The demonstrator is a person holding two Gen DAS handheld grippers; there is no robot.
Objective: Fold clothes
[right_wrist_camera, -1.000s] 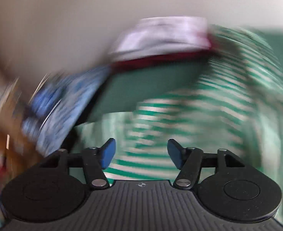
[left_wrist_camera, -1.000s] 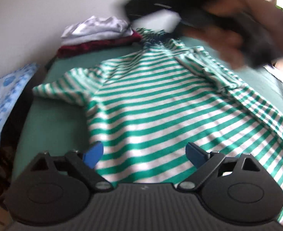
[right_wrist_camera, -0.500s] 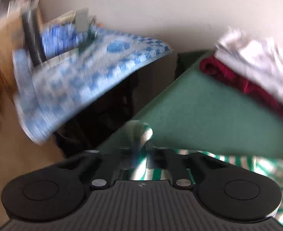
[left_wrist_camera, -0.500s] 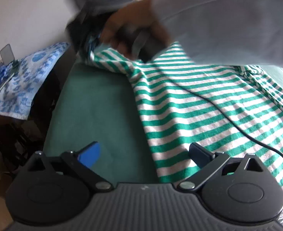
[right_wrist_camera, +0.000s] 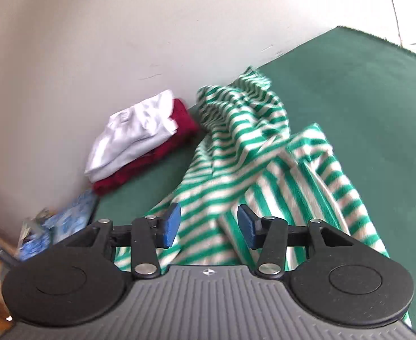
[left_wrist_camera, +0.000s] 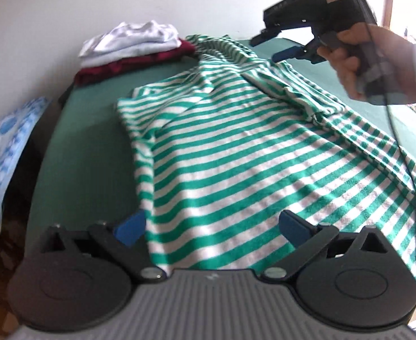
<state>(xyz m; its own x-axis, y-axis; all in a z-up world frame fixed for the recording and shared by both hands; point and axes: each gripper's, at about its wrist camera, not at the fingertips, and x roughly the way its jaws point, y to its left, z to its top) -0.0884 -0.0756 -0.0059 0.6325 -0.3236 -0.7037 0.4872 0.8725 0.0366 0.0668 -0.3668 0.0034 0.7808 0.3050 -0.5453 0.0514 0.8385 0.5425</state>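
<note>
Garment: lying spread on green felt tabletop point(left_wrist_camera: 89, 147), one green-and-white striped knit shirt point(left_wrist_camera: 236, 164).
Left gripper point(left_wrist_camera: 210, 226): hovering fully spread, holding nothing.
Right gripper point(left_wrist_camera: 275, 46): opening above collar, clamping nothing.
Risk: likely bunching rumpled far sleeve, skewing fold.
Count: two folded garments stacked point(left_wrist_camera: 134, 48), two grippers.

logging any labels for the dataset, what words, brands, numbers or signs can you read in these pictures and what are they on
No readable words, brands or numbers in either view.
Small round cross-hair mark, no letters: on the grey ribbed body of the right gripper.
Green-and-white striped shirt: no visible tag or print.
Folded white garment on the folded dark red garment: no label showing.
Blue-and-white patterned cloth: pattern only, blurred.
</note>
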